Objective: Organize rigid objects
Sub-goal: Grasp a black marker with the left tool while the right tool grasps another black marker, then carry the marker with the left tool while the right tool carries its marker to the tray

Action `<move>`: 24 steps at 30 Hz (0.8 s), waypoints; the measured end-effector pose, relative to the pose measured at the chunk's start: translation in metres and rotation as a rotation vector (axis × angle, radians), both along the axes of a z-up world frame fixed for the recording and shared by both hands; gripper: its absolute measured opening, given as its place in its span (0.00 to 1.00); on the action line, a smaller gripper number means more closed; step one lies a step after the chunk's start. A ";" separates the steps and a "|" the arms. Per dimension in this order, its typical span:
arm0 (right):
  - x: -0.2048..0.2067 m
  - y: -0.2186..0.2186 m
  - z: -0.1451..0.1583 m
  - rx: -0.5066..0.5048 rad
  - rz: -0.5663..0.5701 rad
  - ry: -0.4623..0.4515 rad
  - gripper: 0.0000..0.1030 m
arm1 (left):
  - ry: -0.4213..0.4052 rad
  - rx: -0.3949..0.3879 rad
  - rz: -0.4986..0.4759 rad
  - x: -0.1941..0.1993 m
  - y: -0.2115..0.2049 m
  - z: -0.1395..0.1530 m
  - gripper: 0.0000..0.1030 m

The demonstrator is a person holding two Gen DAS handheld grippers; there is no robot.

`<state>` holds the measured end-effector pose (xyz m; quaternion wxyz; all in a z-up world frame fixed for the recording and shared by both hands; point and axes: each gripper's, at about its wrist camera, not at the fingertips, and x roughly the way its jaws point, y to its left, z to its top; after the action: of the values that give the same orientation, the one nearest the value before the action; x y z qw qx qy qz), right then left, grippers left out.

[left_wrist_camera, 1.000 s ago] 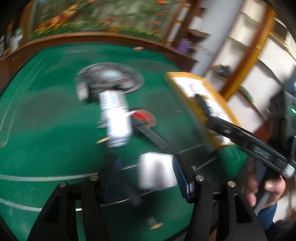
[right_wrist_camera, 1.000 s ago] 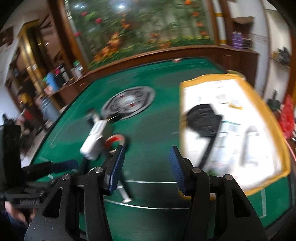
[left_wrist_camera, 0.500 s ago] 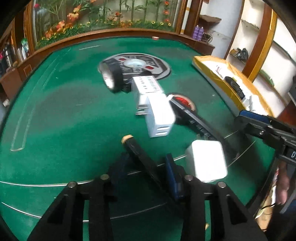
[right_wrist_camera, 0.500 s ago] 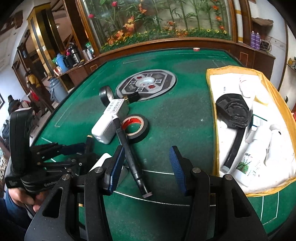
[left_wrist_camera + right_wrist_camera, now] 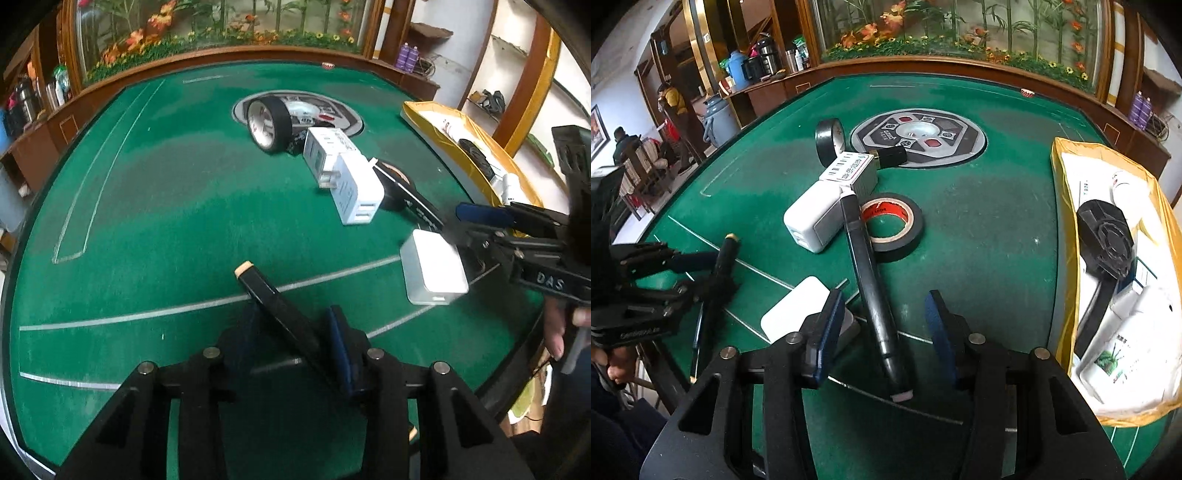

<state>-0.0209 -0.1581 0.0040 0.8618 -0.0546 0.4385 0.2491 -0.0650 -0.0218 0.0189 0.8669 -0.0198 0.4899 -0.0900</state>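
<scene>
The left tool [image 5: 293, 325] is closed on a black pen [image 5: 273, 299] with a tan tip; the pen runs slantwise between the blue pads, tip pointing far and left, above the near part of the green worktop [image 5: 166, 221]. Its jaws have just been closing. The right tool [image 5: 882, 306] is held at a medium width, its jaws having just been narrowing, and a black marker [image 5: 871, 280] is straddled by them without being touched: a gap is seen on each side, and the marker lies flat on the worktop. The marker's far end is propped on a flat tape roll [image 5: 908, 240] with a red core and rests against a white plug adapter [image 5: 816, 218]. A white labelled box [image 5: 853, 171] is set against the adapter's far end, and a black tape roll [image 5: 269, 125] is stood on edge just beyond it, at the rim of the round grey centre panel [image 5: 919, 136]. A small white charger block [image 5: 432, 271] is placed just left of the right tool, between the two tools. At the right of the worktop a yellow-edged container [image 5: 1063, 258] is laid, holding white packets and a black round-headed part [image 5: 1108, 236].
</scene>
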 end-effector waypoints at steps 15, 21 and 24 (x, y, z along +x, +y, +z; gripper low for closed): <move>-0.004 -0.004 -0.010 -0.042 0.049 0.013 0.34 | -0.037 0.116 -0.007 -0.007 -0.013 -0.005 0.36; -0.004 0.010 -0.013 -0.077 0.000 -0.005 0.14 | -0.046 0.150 0.008 0.009 0.008 -0.004 0.13; -0.003 0.001 -0.013 -0.037 -0.050 0.014 0.14 | -0.041 0.125 0.004 0.004 0.015 -0.004 0.13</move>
<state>-0.0236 -0.1567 -0.0095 0.8635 -0.0580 0.4501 0.2199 -0.0611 -0.0069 0.0150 0.8763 0.0353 0.4769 -0.0580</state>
